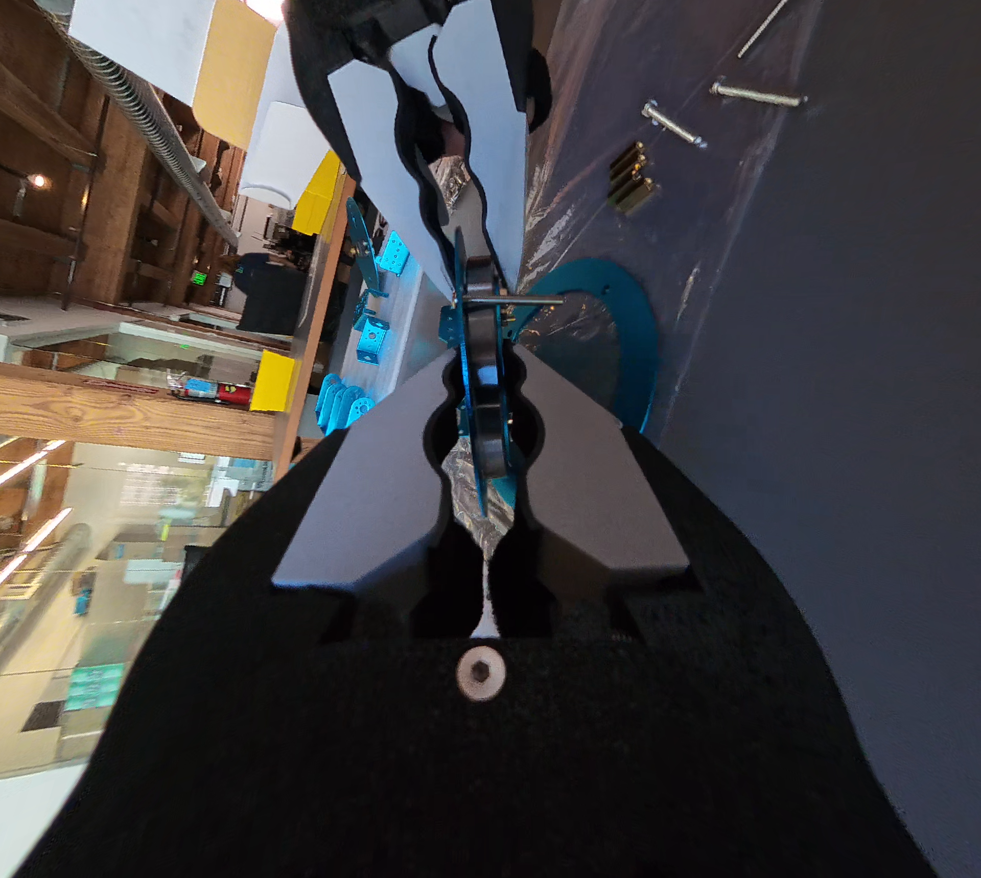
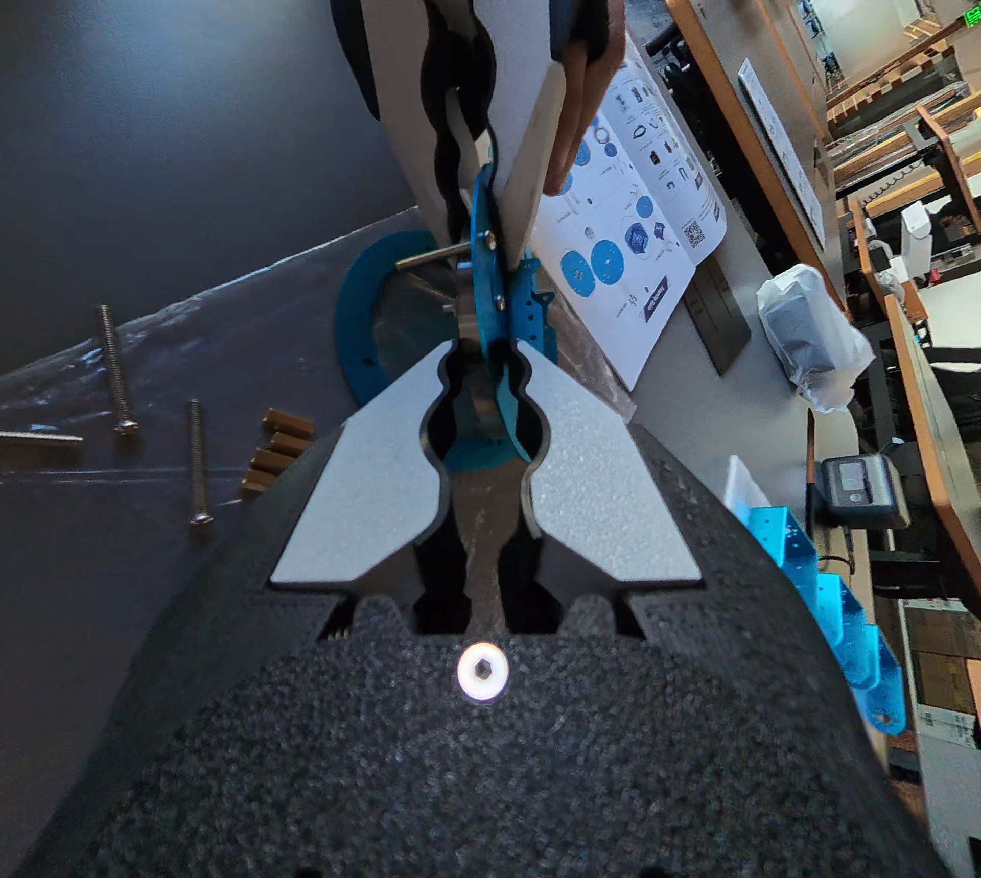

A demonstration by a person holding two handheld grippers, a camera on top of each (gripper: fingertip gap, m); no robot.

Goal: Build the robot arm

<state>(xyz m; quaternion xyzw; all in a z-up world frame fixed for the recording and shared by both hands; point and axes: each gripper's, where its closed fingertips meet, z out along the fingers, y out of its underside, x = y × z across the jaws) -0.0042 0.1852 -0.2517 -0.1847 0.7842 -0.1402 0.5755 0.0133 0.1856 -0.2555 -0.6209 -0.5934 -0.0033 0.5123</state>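
We hold the blue round metal plate assembly with its dark ring (image 1: 480, 375) edge-on at frame centre. Left hand-held gripper (image 1: 480, 359) and right hand-held gripper (image 2: 485, 348) both clamp it from opposite ends, steadying it above the dark surface (image 1: 849, 375); a thin steel pin (image 1: 512, 301) pokes through.

This is a workshop or maker-style lab inside a timber-framed industrial building. Exposed wooden beams (image 1: 132, 407) and a ribbed metal duct (image 1: 132, 93) run overhead. Wood-edged workbenches (image 2: 754, 120) stand in rows. On the dark work table (image 2: 159, 109) lie long machine screws (image 2: 114, 364), brass standoffs (image 2: 278, 449), blue anodized metal brackets (image 1: 371, 338) and a printed parts sheet (image 2: 631, 237).
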